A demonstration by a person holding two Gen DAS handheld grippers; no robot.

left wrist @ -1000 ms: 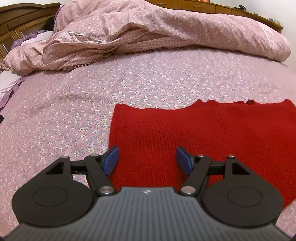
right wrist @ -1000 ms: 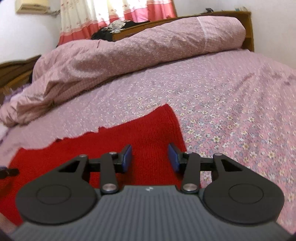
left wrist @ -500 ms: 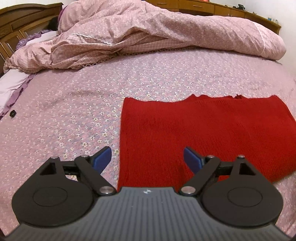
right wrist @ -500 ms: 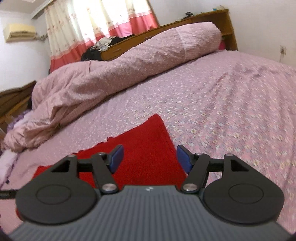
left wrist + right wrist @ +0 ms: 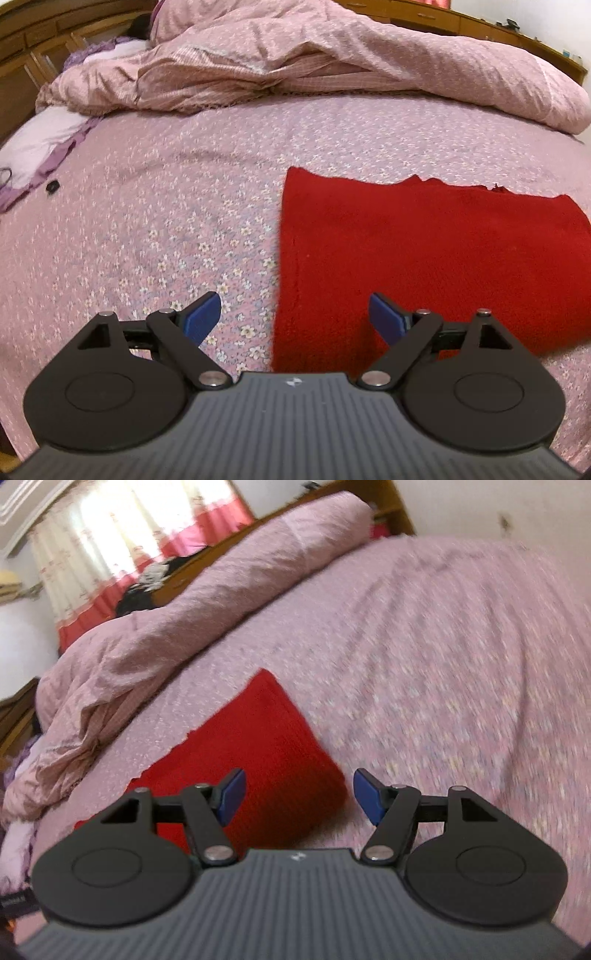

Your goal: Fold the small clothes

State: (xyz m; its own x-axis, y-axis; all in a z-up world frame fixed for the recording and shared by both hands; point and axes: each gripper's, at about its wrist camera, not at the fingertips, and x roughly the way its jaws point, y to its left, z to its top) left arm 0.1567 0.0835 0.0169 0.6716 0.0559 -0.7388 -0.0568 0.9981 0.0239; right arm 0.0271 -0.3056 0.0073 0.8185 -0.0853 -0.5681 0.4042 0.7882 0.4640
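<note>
Red garment [image 5: 424,258] lies flat on the bed [image 5: 147,221]. Left tool [image 5: 295,317] and right tool [image 5: 299,794] both released, empty (right view blurred). Risk: grabbing bedsheet, probably, with garment's edge.

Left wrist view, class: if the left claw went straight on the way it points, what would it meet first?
Probably the left edge of the flat red knitted garment, between the open left claw; depth is unclear.

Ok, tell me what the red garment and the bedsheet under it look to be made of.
The red garment looks like knitted wool or acrylic yarn: matte, fuzzy surface, faint ribbing, frayed top edge. The bedsheet looks like thin woven cotton or a blend: flat, matte, printed with small flowers, lightly creased.
</note>
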